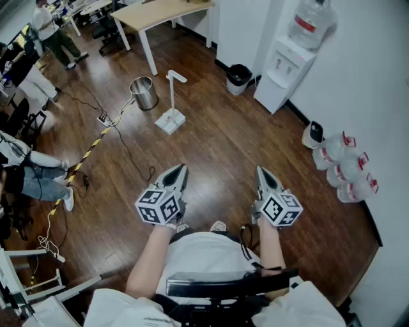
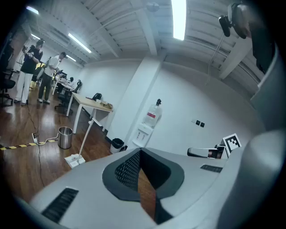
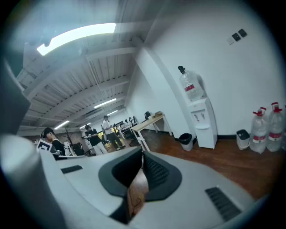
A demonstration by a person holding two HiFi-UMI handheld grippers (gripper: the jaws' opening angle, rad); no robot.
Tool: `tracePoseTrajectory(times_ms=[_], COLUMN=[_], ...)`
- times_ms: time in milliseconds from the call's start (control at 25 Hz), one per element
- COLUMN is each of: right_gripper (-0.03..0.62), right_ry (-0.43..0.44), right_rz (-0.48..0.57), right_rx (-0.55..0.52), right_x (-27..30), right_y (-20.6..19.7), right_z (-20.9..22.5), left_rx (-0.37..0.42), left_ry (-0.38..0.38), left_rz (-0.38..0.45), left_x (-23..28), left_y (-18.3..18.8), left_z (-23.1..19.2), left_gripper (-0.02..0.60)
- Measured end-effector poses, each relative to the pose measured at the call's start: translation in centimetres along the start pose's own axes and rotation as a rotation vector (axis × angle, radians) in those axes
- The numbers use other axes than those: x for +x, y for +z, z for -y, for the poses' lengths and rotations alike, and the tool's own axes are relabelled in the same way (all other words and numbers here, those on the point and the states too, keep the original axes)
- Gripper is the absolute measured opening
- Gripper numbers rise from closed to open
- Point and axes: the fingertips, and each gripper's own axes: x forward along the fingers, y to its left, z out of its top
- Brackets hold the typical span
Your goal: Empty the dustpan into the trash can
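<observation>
A white long-handled dustpan [image 1: 170, 119] stands upright on the wooden floor ahead of me; in the left gripper view the dustpan [image 2: 75, 159] stands at lower left. Just left of it is a round metal trash can [image 1: 144, 93], the same metal can [image 2: 65, 137] showing beyond the dustpan. My left gripper [image 1: 183, 167] and right gripper [image 1: 260, 169] are held side by side in front of my body, well short of the dustpan. Both point forward. The left gripper's [image 2: 140, 151] tips meet, and the right gripper's [image 3: 142, 153] tips meet too; neither holds anything.
A small black bin [image 1: 238, 78] sits beside a water dispenser [image 1: 285, 67] at the right wall, with several water jugs [image 1: 348, 167] further along. Cables and striped tape [image 1: 89, 148] cross the floor at left. A table [image 1: 160, 13] and people [image 1: 48, 32] are farther back.
</observation>
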Motion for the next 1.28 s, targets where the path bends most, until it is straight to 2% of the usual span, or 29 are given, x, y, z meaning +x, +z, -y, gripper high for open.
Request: tracePoseTrajectory(times_ms=[320,520,680,880,1040,1280], right_gripper=[0.028,0.031,0.034,0.040,0.074,0.150], right_ry=[0.065,0.109,0.136,0.149,0.146,0.104], right_rz=[-0.008,-0.046,-0.073,-0.113,-0.129,-0.131], right_rx=[-0.023,-0.025,-0.038,-0.049,-0.052,-0.095], right_x=[3.1,8.3,14.9,25.4,33.1,42.2], right_y=[0.7,0.9,0.9,0.3,0.7,0.9], right_z=[1.4,0.8,-0.8,-4.9,-8.7,-14.2], left_rx=[-0.002,-0.030,-0.061,-0.084,-0.090,-0.094], left_ry=[0.042,0.092,0.129,0.158,0.135,0.065], left_rz=[0.018,0.032,0.039,0.039,0.029,0.004], left_x=[1.8,2.8,4.1,5.8,7.9,9.5], left_y=[-0.1,1.2,2.7,7.0,11.2,15.6], left_z=[-0.7,-4.4,-9.9,-19.3,-26.0,-32.9], left_gripper=[-0.009,-0.009,-0.009,-0.009,-0.009,-0.009])
